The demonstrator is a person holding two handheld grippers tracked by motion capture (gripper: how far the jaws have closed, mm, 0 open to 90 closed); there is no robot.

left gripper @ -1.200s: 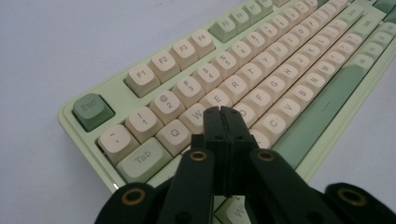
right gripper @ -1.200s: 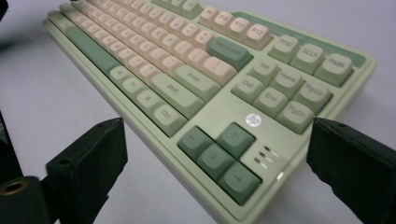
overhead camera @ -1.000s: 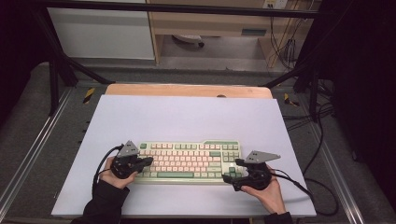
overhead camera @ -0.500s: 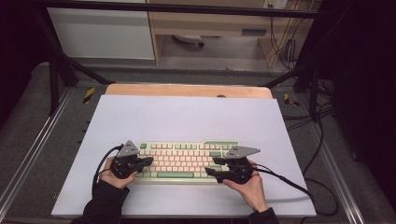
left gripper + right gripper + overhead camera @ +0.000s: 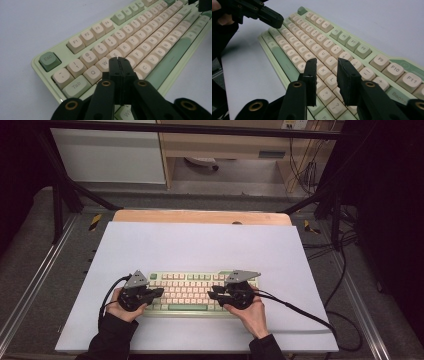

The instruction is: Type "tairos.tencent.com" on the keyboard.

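A pale green keyboard [image 5: 192,292] with cream keys lies near the front edge of a white counter [image 5: 200,245], about midway between its left and right edges, its long side parallel to that front edge. A person's hands come in from the front edge, each holding black tongs.

The left tongs [image 5: 159,292] hover over the keyboard's left end. In the left gripper view [image 5: 119,60] the two jaws are pressed flat together with nothing between them, their tip above the W and E keys [image 5: 115,54].

The right tongs [image 5: 212,294] sit over the keyboard's right half, pointing toward its middle. In the right gripper view [image 5: 327,65] the jaws stand a little apart with a clear gap and nothing held; they have just been closing. Below the gap lie the keys around K [image 5: 323,70] and L. The left tongs also appear far off in that view, near the top left.

The step in hand looks like getting ready to type or press keys with the jaw tips: the left tongs seem set as a single pointer, and the right tongs are partway there. The next move likely calls for bringing the right jaws fully together, then lowering one tip straight down onto a single chosen key, gently enough not to catch its neighbours or push the keyboard across the counter.
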